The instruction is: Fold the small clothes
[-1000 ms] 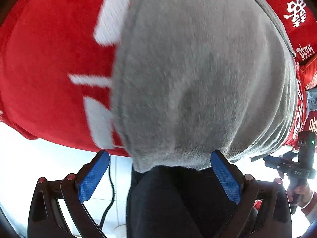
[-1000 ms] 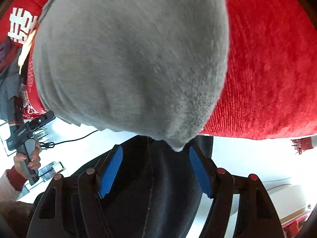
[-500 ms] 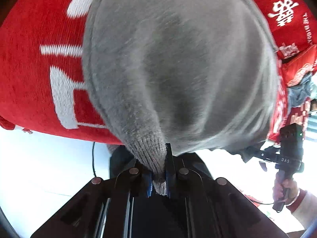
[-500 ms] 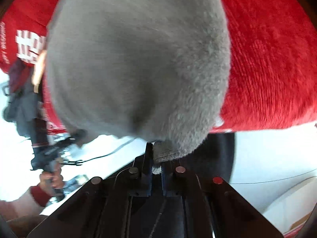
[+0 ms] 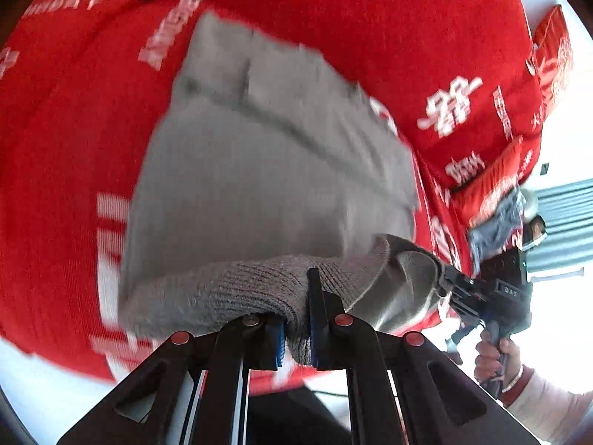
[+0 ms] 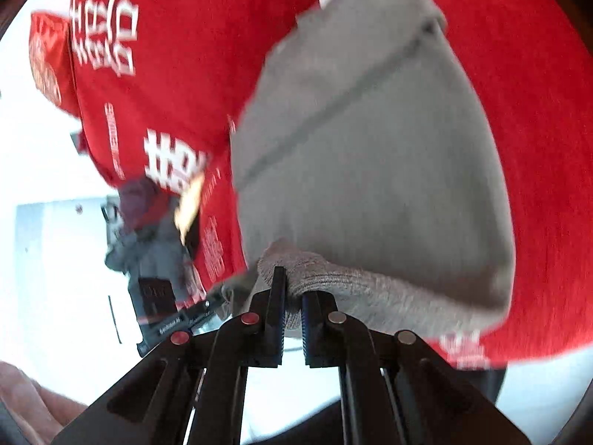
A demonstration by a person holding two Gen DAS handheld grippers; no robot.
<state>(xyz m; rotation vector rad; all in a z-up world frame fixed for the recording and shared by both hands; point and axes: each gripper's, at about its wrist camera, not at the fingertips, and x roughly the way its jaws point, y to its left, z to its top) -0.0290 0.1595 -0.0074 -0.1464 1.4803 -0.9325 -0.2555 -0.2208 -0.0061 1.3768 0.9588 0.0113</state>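
Fold underway: your left gripper [image 5: 296,328] and right gripper [image 6: 293,313] are each clamped tight on the near ribbed hem of the gray garment [image 5: 267,170] lying on the red cloth [image 5: 426,37]; next, carry hem far, evenly.

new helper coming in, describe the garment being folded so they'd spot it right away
Find the big red cloth with white lettering covering the surface. On it lies the grey knit garment, its ribbed hem pinched by the left gripper and right gripper. It is the only plain grey piece there.
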